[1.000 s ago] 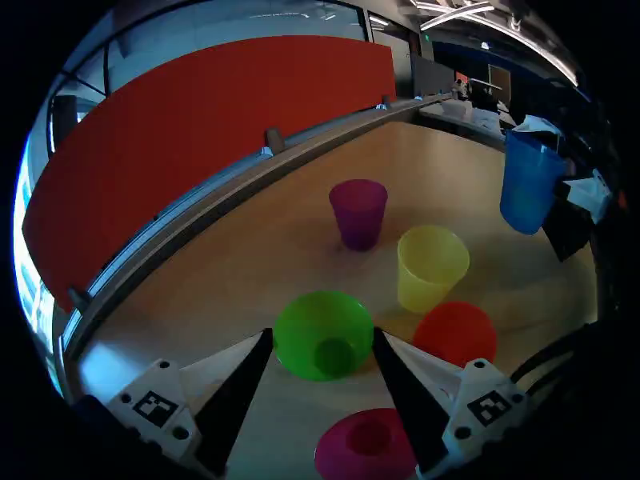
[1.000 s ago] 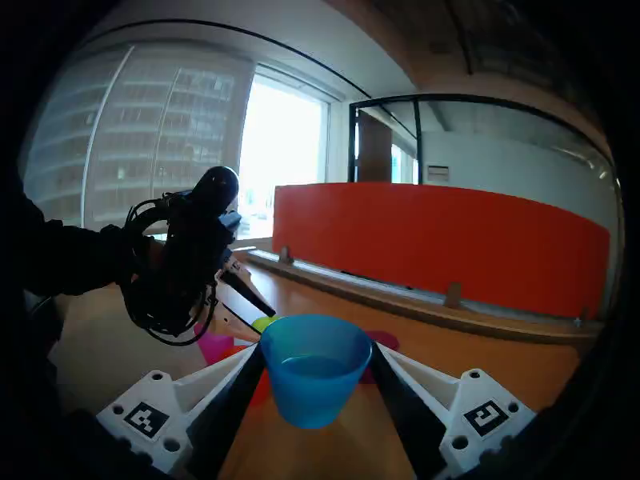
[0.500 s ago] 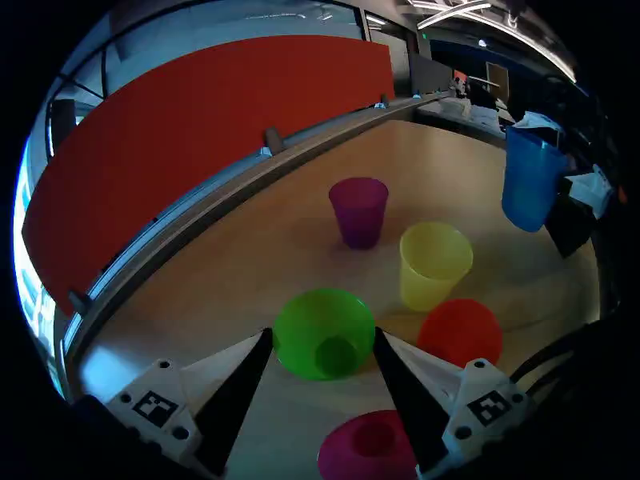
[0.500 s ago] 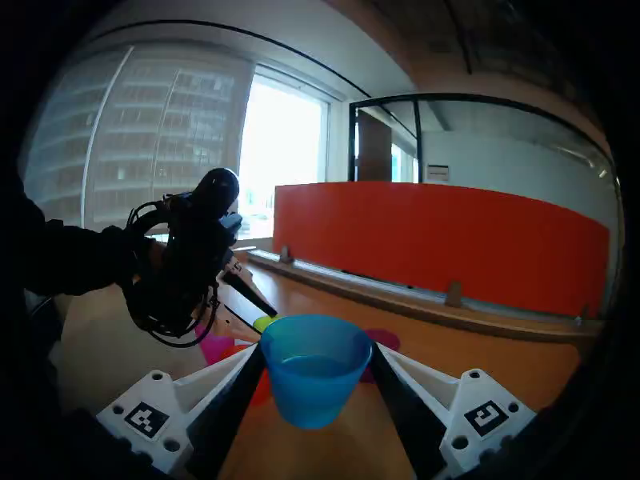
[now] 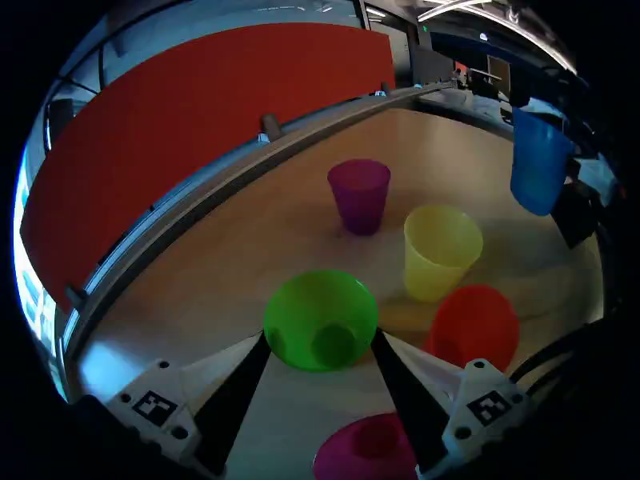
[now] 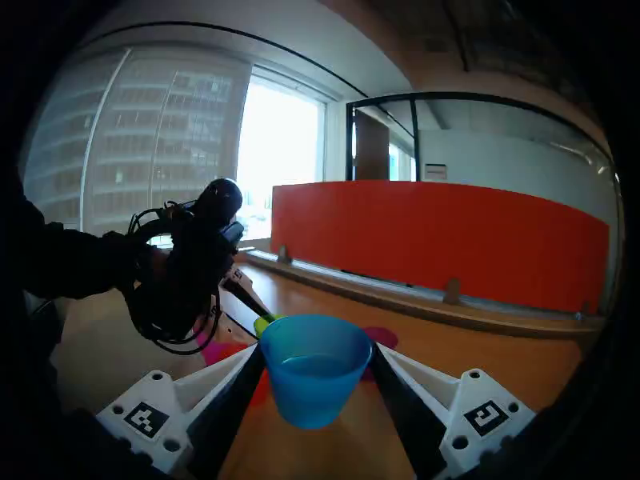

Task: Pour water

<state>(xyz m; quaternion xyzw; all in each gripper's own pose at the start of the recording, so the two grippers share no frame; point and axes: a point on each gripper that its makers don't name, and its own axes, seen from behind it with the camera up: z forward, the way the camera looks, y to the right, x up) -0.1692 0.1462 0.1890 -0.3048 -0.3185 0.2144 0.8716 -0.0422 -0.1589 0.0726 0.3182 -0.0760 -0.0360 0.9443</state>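
Observation:
An empty green cup (image 5: 320,320) sits between the fingers of my left gripper (image 5: 320,336), which is shut on it; its mouth tips toward the camera. In the right gripper view the left gripper (image 6: 258,314) is held by a dark-sleeved hand, the green cup (image 6: 264,323) peeking out at its tips. My right gripper (image 6: 314,350) is shut on a blue cup (image 6: 314,372) holding water, upright above the table. That blue cup (image 5: 538,164) hangs at the far right of the left gripper view.
On the wooden table (image 5: 240,256) stand a purple cup (image 5: 359,194), a yellow cup (image 5: 441,250), an orange-red cup (image 5: 474,328) and a pink cup (image 5: 364,444). A red partition (image 5: 200,112) with a metal rail runs along the table's far edge.
The left gripper has edged forward with the green cup, which looks slightly larger. The blue cup has drifted right in the left gripper view. The right gripper view is nearly unchanged.

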